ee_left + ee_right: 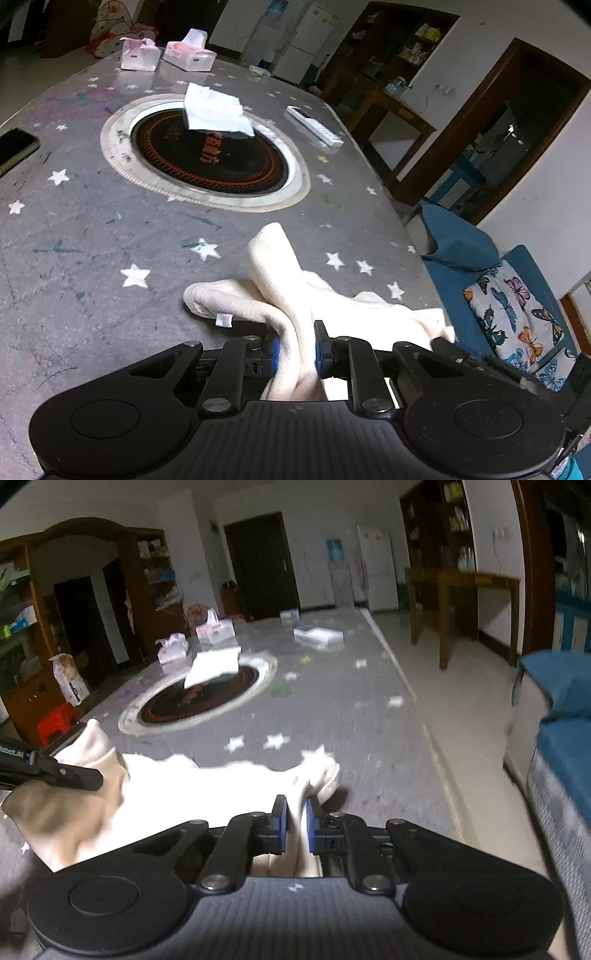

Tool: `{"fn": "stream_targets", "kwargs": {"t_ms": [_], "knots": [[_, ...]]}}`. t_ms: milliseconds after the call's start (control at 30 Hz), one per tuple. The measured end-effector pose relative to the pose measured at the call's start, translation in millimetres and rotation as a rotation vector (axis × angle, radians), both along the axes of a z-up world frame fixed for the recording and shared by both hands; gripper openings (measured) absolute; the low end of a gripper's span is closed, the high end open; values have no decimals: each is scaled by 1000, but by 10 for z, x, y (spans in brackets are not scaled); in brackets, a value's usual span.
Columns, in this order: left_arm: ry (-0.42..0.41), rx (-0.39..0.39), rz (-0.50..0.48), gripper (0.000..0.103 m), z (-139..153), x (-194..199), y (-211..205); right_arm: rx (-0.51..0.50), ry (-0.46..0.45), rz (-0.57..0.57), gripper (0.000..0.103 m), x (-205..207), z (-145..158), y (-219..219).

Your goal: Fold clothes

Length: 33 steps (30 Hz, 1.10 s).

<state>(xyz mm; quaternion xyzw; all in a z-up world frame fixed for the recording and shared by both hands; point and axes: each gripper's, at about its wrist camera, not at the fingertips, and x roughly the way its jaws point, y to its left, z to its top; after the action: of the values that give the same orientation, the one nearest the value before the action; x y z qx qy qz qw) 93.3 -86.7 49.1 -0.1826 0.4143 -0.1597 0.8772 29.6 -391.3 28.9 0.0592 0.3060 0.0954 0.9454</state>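
Observation:
A cream-white garment point(295, 295) lies bunched on the grey star-patterned table point(92, 240), near its front edge. My left gripper point(296, 347) is shut on a thick fold of it, which runs between the blue pads. In the right wrist view the same garment point(177, 790) spreads to the left, and my right gripper point(295, 825) is shut on another bunched edge of it. The left gripper's black finger point(66, 773) shows at the left of that view, resting on the cloth.
A round black induction hob point(207, 151) is set in the table centre with a white cloth point(214, 110) on it. Two tissue packs point(166, 53), a white remote point(314, 125) and a dark phone point(14, 147) lie on the table. A blue sofa point(498, 280) stands at the right.

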Motion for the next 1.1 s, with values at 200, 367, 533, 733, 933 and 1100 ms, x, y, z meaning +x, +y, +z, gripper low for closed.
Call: {"fn": "stream_targets", "kwargs": {"t_ms": [200, 367, 533, 733, 933, 1100], "knots": [[-5, -26, -32, 18, 5, 27, -143, -72, -79, -33, 9, -87, 307, -130], [9, -13, -44, 18, -105, 27, -239, -106, -69, -79, 3, -61, 281, -263], [15, 17, -38, 20, -161, 33, -236, -124, -23, -83, 5, -51, 138, -272], [16, 75, -29, 29, -209, 34, -224, -113, -28, -30, 21, -52, 99, -100], [4, 127, -20, 43, -220, 27, -229, -96, -15, 27, 40, -8, 41, 58], [-1, 157, -5, 52, -231, 57, -197, -85, 8, 47, 50, 24, -60, 136]]}}
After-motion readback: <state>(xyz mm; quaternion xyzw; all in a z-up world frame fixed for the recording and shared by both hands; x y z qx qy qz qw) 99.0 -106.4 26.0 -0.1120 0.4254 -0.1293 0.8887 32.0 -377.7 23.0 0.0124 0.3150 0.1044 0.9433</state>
